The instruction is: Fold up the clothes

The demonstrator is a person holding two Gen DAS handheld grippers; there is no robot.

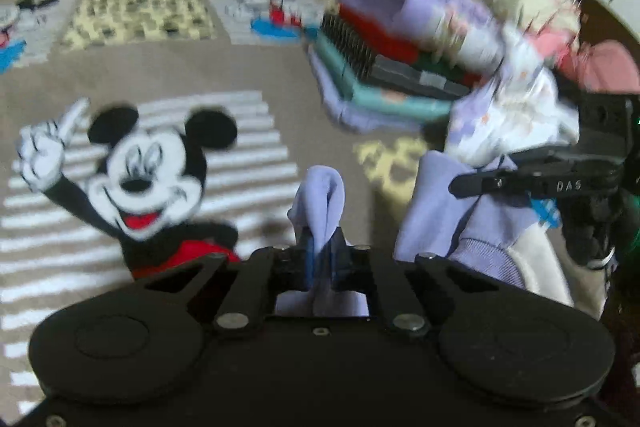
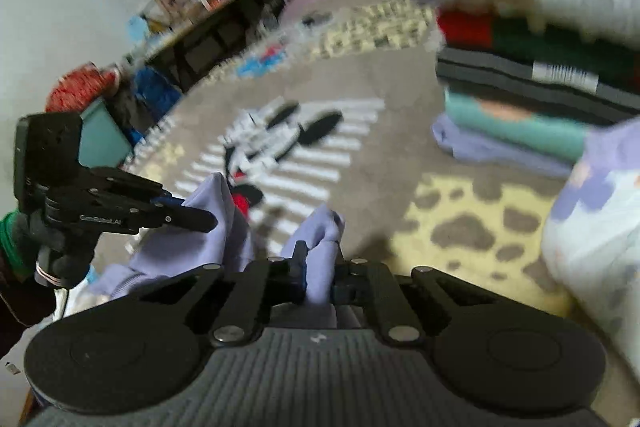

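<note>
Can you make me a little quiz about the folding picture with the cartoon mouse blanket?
1. True or false: both grippers pinch the lilac garment.
2. What sits at the bottom of the folded stack: A) a red layer, B) a lilac layer, C) a yellow layer?
3. Fill in: the cartoon mouse is printed on the ___.

Key: 1 true, the left gripper and right gripper each have jaws closed on it. 2 B. 3 blanket.

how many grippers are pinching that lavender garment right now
2. The left gripper is shut on one bunched edge of the lavender garment; the right gripper is shut on another edge, beside it.
</note>
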